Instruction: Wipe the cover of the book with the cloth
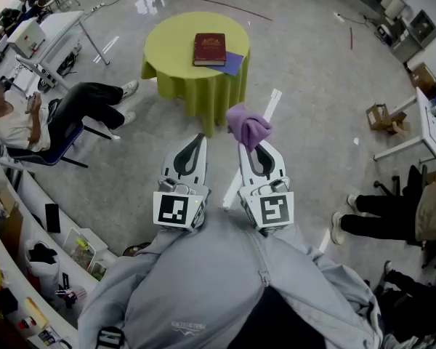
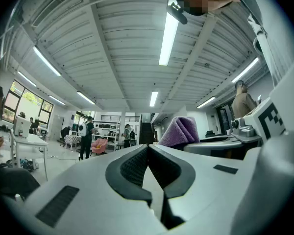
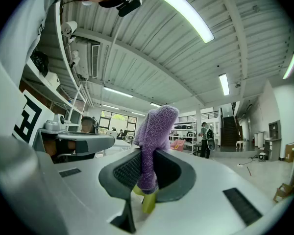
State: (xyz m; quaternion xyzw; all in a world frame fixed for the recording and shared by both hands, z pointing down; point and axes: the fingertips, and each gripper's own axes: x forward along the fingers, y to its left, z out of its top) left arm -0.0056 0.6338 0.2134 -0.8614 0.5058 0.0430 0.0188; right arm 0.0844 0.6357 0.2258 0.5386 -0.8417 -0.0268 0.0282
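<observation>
A dark red book [image 1: 209, 49] lies on a round table with a yellow-green cloth cover [image 1: 182, 57], far ahead of me. My right gripper [image 1: 245, 142] is shut on a purple cloth [image 1: 248, 126], which bunches out past its tips; the same cloth [image 3: 153, 141] stands pinched between the jaws in the right gripper view. My left gripper [image 1: 198, 138] is shut with nothing in it, its jaws meeting at the tips [image 2: 147, 147]. Both grippers are held close to my chest, well short of the table, pointing up.
A blue sheet [image 1: 231, 62] lies under the book's right side. A seated person [image 1: 51, 115] is at the left beside a white desk [image 1: 54, 31]. Shelves with clutter [image 1: 29, 267] line the near left. Another person's legs [image 1: 381, 213] and a cardboard box [image 1: 381, 116] are at the right.
</observation>
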